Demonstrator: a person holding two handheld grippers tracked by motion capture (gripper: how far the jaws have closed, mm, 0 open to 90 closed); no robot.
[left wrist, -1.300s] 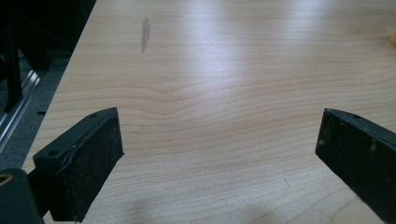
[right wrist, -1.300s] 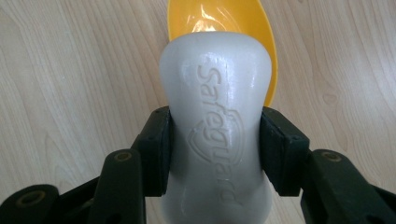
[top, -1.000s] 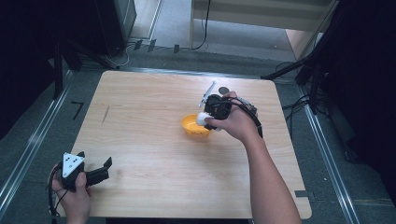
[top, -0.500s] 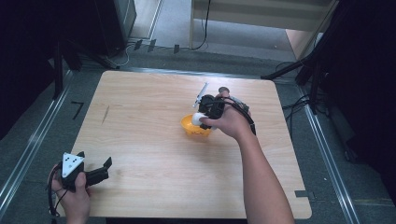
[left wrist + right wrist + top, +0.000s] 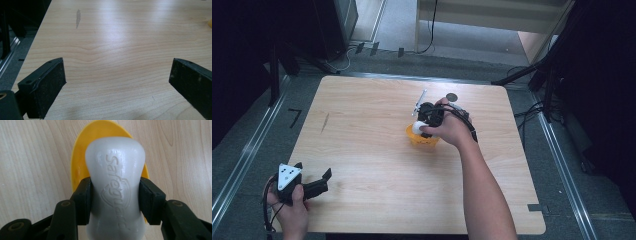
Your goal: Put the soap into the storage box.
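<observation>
Right tool — clamped on a white soap bar, one black pad pressing each long side of the bar at about its middle. The embossed face of the bar is turned toward the tool's camera; its rounded far end sticks out past the pads. Directly beyond and beneath the bar sits a yellow bowl, its rim showing on both sides of the soap. Whether the bar touches the bowl cannot be told. In the high view the right tool is held from above by the right hand, with the soap bar a white spot at the near-left edge of the yellow bowl, around the middle of the tabletop.

Just past the right tool, on the far side, lie a thin light-coloured stick-like item and a small dark round disc; too small to identify.

Left tool — pads stand wide apart, nothing between them, bare wood of the tabletop ahead. In the high view the left tool sits at the near-left corner of the tabletop, gripped by the left hand, well apart from bowl and soap. A dark streak marks the wood far ahead of it.
</observation>
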